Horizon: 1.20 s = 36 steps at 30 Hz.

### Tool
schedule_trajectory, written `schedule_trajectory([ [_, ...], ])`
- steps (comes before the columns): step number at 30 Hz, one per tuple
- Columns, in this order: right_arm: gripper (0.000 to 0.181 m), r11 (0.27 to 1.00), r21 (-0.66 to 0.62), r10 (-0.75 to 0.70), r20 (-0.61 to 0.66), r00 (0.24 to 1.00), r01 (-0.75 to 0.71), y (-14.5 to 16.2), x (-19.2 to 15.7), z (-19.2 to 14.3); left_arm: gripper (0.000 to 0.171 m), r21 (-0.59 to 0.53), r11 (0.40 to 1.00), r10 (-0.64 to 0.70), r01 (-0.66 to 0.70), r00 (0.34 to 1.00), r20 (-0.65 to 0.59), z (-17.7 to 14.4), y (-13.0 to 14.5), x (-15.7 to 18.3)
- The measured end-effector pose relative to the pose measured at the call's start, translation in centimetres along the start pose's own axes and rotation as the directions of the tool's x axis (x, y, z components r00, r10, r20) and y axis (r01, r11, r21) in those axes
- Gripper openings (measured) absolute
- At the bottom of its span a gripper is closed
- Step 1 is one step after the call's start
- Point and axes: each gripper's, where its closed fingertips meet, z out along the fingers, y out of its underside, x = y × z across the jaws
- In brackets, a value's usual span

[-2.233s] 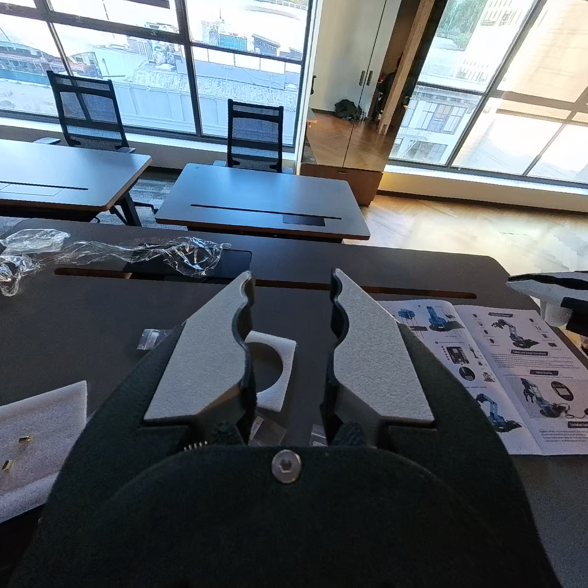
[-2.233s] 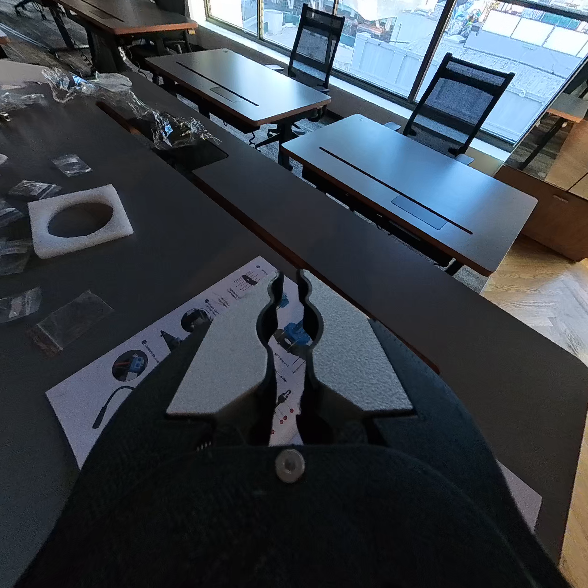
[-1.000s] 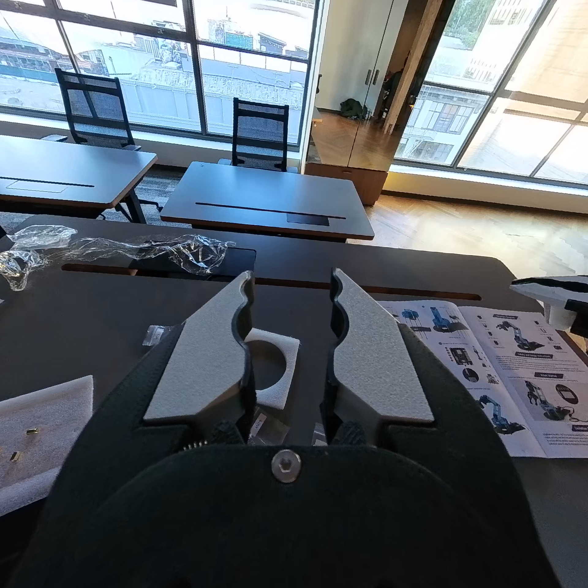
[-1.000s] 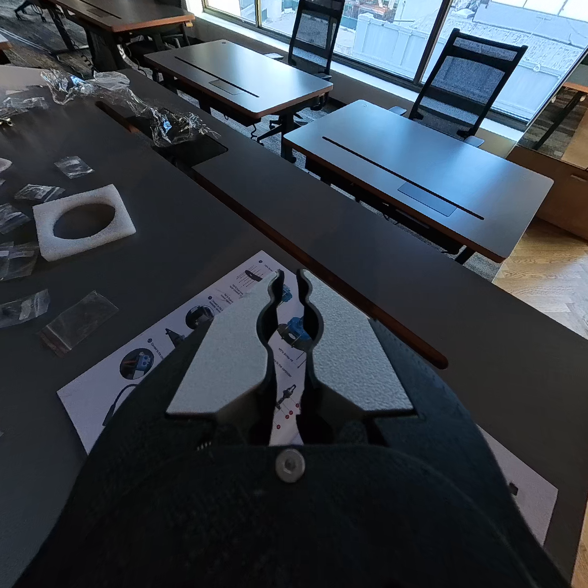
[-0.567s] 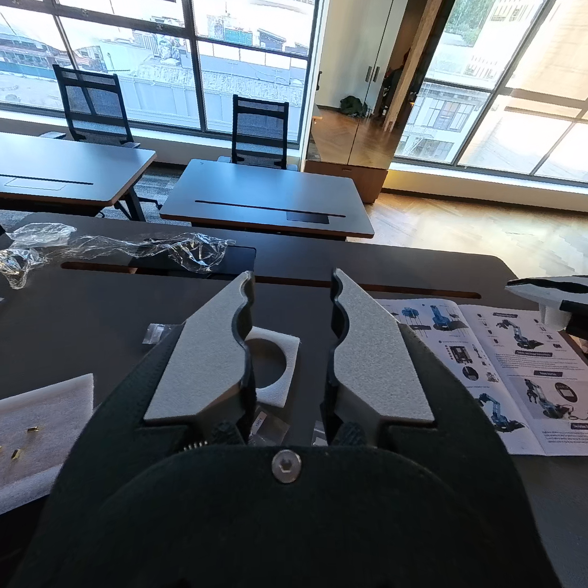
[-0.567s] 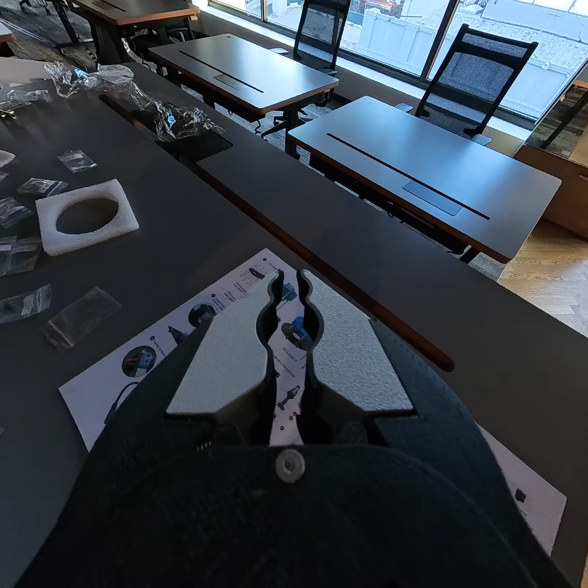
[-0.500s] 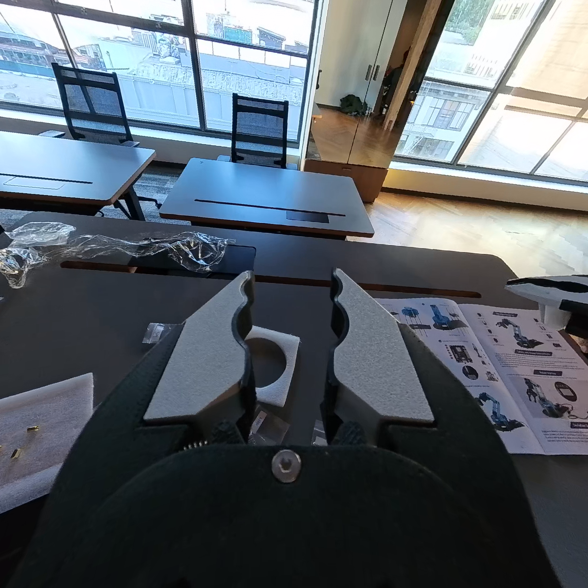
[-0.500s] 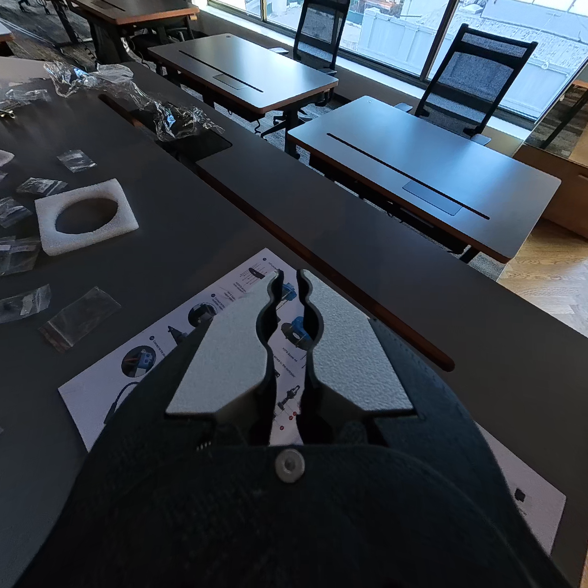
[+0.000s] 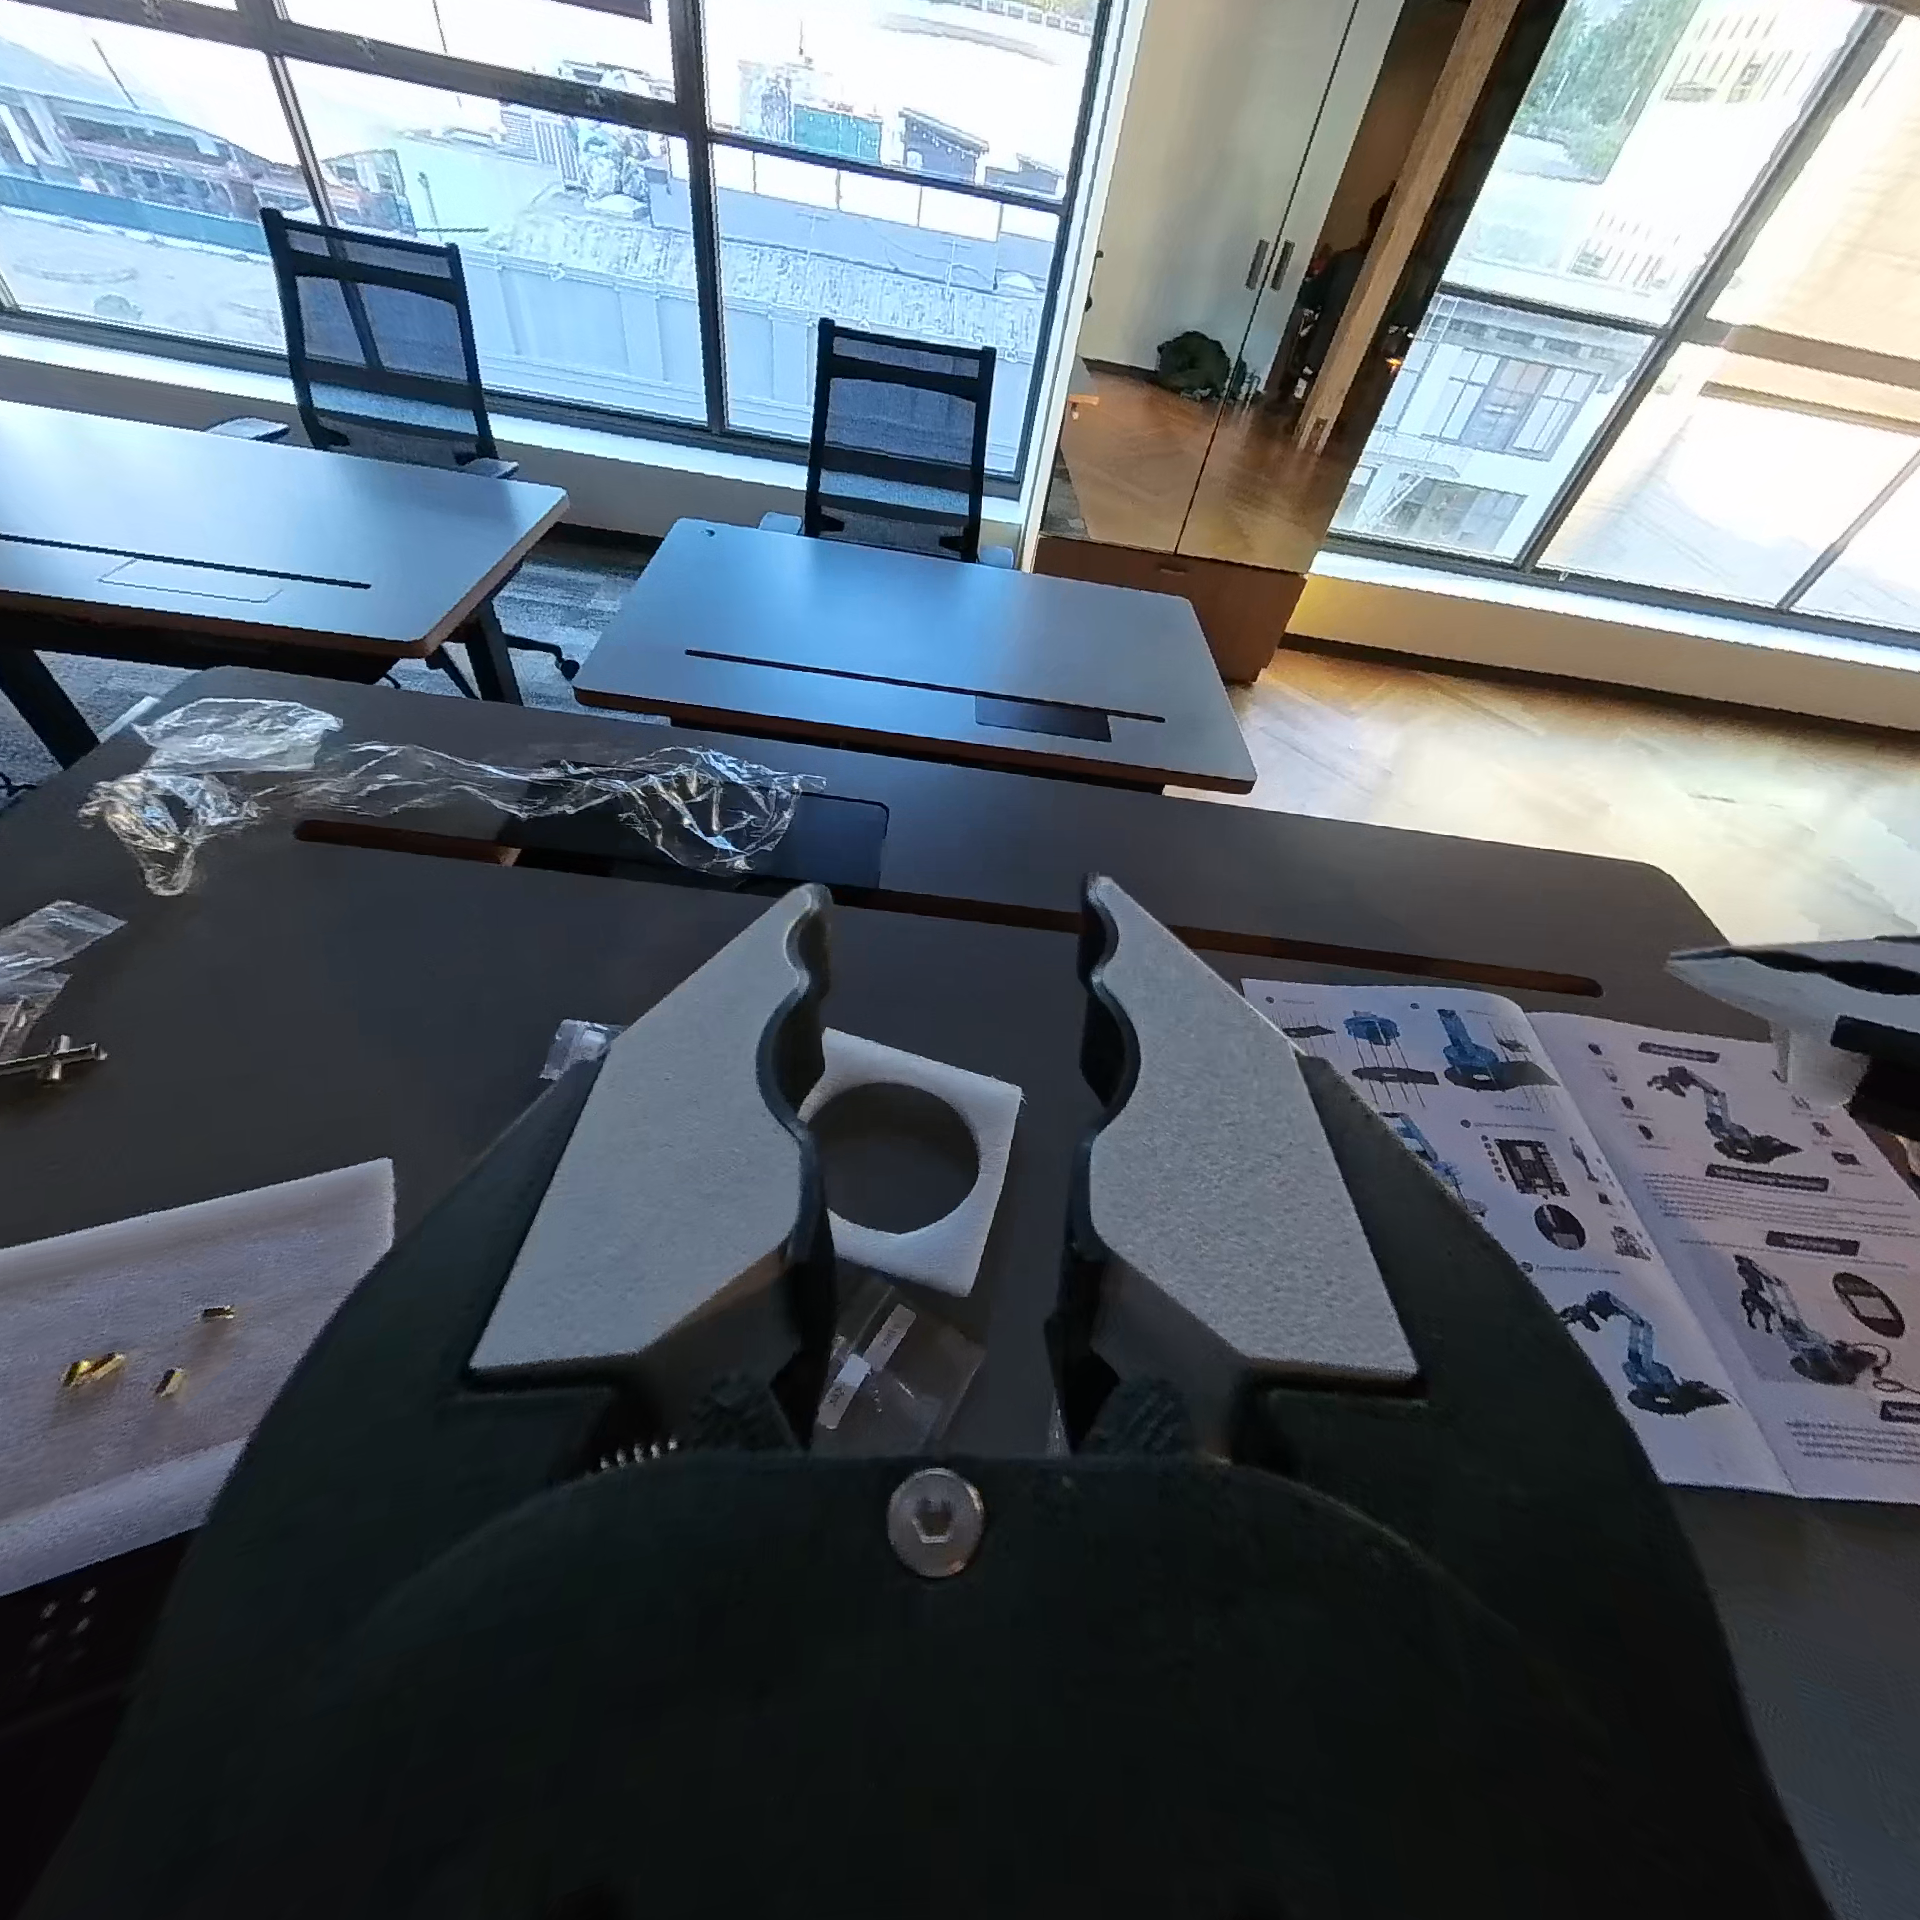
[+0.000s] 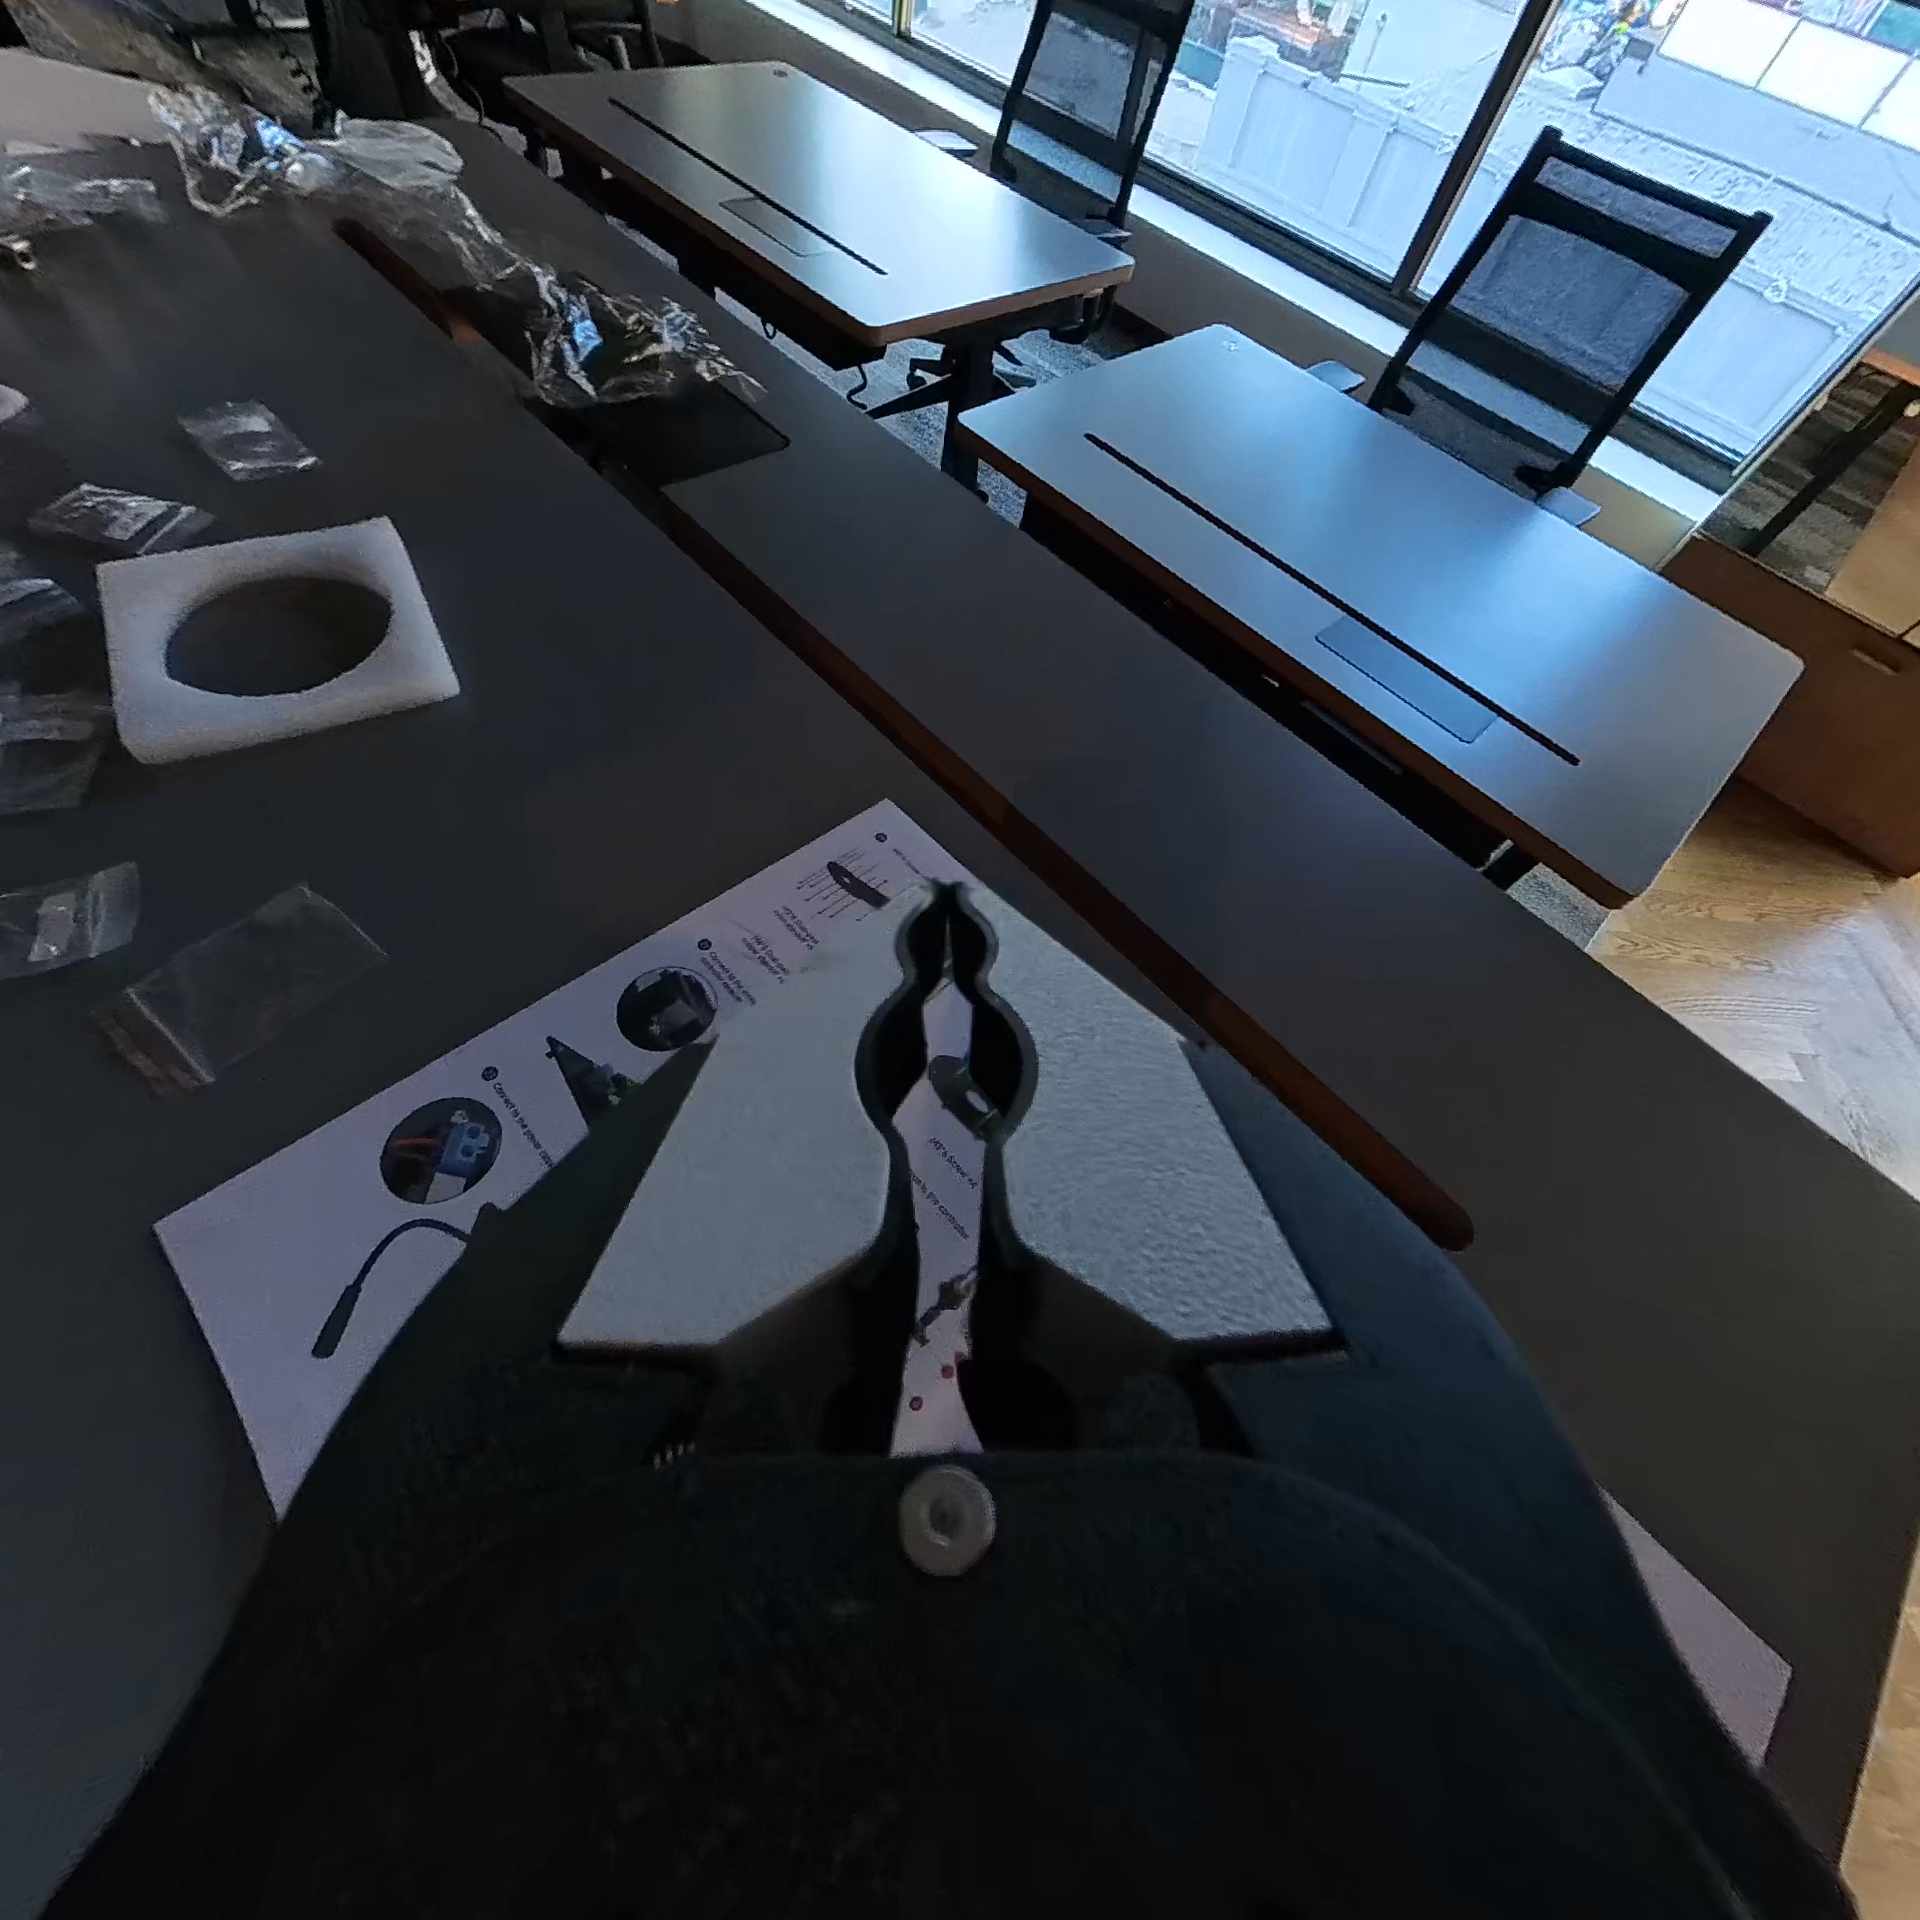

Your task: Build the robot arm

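My left gripper [image 9: 956, 909] is open and empty, held above the dark desk [image 9: 343, 997]. Between its fingers I see a white foam square with a round hole [image 9: 904, 1259] and a small clear bag of parts [image 9: 894, 1361] on the desk. My right gripper [image 10: 945, 896] is shut with its tips touching and nothing between them. It hovers over an open instruction booklet [image 10: 447, 1226], which also shows in the left wrist view [image 9: 1662, 1226]. The right gripper shows at the far right edge of the left wrist view [image 9: 1829, 987].
A foam sheet with small brass parts [image 9: 156, 1278] lies at the front left. Crumpled clear wrap [image 9: 468, 790] lies along the desk's far slot. Small clear bags [image 10: 239, 997] lie left of the booklet, near the foam square [image 10: 281, 727]. Other desks and chairs stand beyond. One gripper's finger ends stand about 40 centimetres off the other's.
My right gripper's narrow gap has closed, so the tips now touch, and it has shifted over the booklet. My left gripper has stayed open and barely moved.
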Motion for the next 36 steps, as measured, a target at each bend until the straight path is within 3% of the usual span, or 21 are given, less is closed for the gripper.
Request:
schedule_trajectory([
  [10, 0.0, 0.999, 0.021, 0.028, 0.009, 1.0, -0.028, -0.3, 0.3, -0.4, 0.045, 0.035, 0.999, 0.001, -0.002, 1.0, 0.029, -0.9, -0.6, -0.4],
  [15, 0.016, 0.999, 0.047, -0.005, -0.046, 0.999, 0.007, -1.1, 1.0, -1.0, 0.045, 0.027, 1.0, -0.01, 0.009, 0.999, 0.042, -0.9, -0.4, -1.0],
  [19, 0.0, 0.999, 0.051, 0.018, -0.003, 1.0, -0.018, -1.0, 0.7, -1.1, 0.044, 0.048, 0.999, -0.022, 0.02, 0.999, 0.049, -1.2, -0.7, -1.5],
  [23, 0.0, 0.999, 0.052, 0.011, -0.021, 1.0, -0.009, -0.9, 0.9, -0.9, 0.043, 0.043, 0.999, -0.027, 0.025, 0.999, 0.046, -1.1, -0.6, -1.7],
  [28, 0.013, 0.999, 0.037, 0.013, -0.042, 0.999, -0.011, -0.6, 1.2, -0.6, 0.044, 0.033, 0.999, -0.015, 0.014, 1.0, 0.017, -0.9, -0.5, -0.8],
  [36, 0.018, 0.989, 0.146, -0.003, -0.132, 0.991, 0.022, -3.1, 2.4, -3.1, 0.044, 0.024, 1.0, 0.001, 0.0, 0.999, -0.036, 0.6, -0.3, 1.0],
])
